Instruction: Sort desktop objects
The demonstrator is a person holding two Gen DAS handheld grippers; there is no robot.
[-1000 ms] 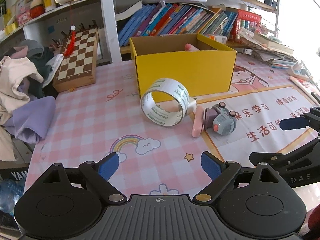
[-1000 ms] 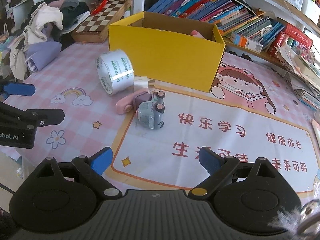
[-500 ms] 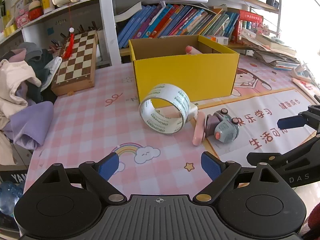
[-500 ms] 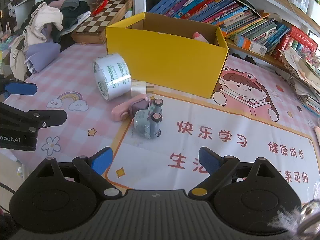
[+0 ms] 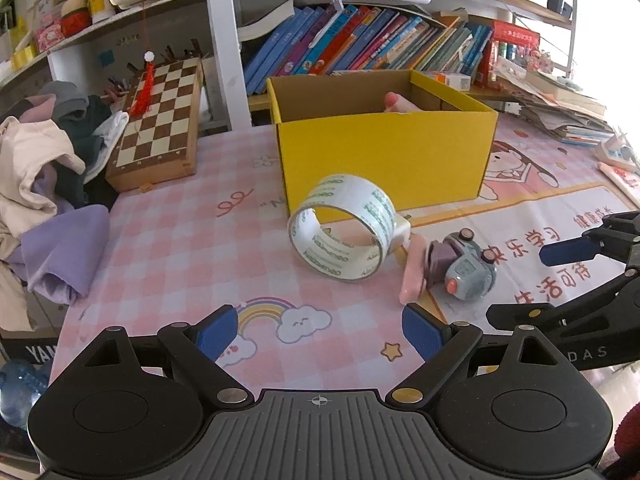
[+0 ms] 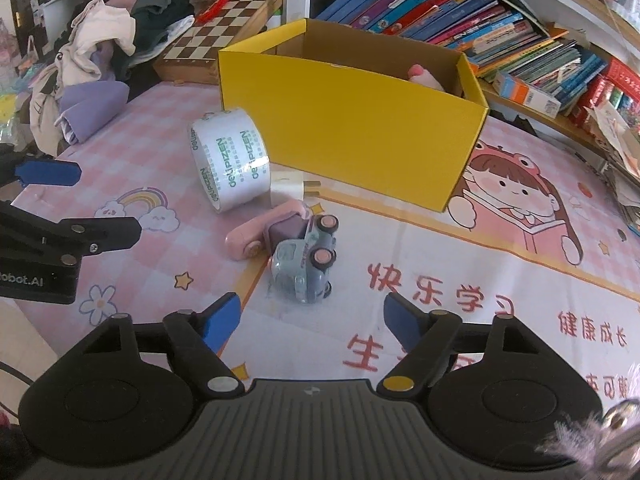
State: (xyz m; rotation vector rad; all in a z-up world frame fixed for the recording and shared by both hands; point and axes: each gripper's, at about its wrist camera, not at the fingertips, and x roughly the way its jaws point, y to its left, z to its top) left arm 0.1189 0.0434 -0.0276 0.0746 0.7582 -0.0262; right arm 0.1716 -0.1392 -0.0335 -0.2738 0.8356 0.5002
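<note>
A clear tape roll (image 5: 344,227) (image 6: 227,166) stands on edge in front of the yellow box (image 5: 384,152) (image 6: 360,120). A white plug (image 6: 289,182) lies behind it. A pink flat toy (image 5: 412,272) (image 6: 260,228) and a grey toy car (image 5: 466,270) (image 6: 306,266) with a purple part lie beside it. A pink object (image 6: 424,75) sits inside the box. My left gripper (image 5: 318,330) is open and empty, short of the tape. My right gripper (image 6: 312,318) is open and empty, just short of the car.
A chessboard box (image 5: 160,120) and a heap of clothes (image 5: 44,168) lie at the left. Bookshelves (image 5: 360,48) stand behind the box. Paper stacks (image 5: 560,112) sit at the right. The desk has a pink checked cover and a printed mat (image 6: 480,272).
Both grippers have moved slightly forward toward the objects; the tape roll and car appear a little nearer. Nothing on the desk has moved.
</note>
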